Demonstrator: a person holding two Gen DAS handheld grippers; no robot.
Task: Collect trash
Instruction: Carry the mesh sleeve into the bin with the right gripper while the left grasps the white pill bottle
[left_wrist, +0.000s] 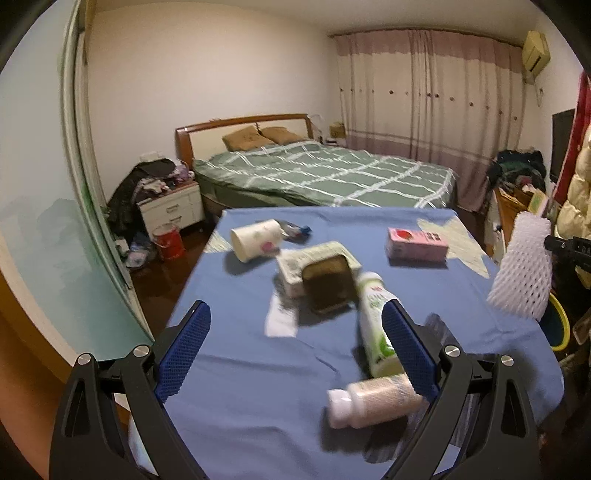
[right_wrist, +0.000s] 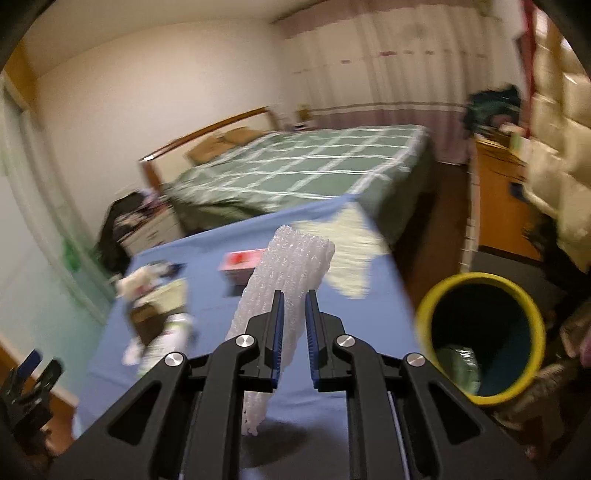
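Your right gripper (right_wrist: 294, 314) pinches the white foam net (right_wrist: 291, 258) past the table's (left_wrist: 240, 295) right edge; only its view shows the yellow-rimmed bin (right_wrist: 480, 336) — your left gripper (left_wrist: 295, 343) gapes wide over bottles (left_wrist: 373, 321).

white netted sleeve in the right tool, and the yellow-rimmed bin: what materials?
Sleeve: looks like soft foam netting, matte white; open mesh, bulging either side of the right tool pinching it. Bin: probably plastic; smooth, even yellow rim, dark inside. Blur leaves its finish unclear.
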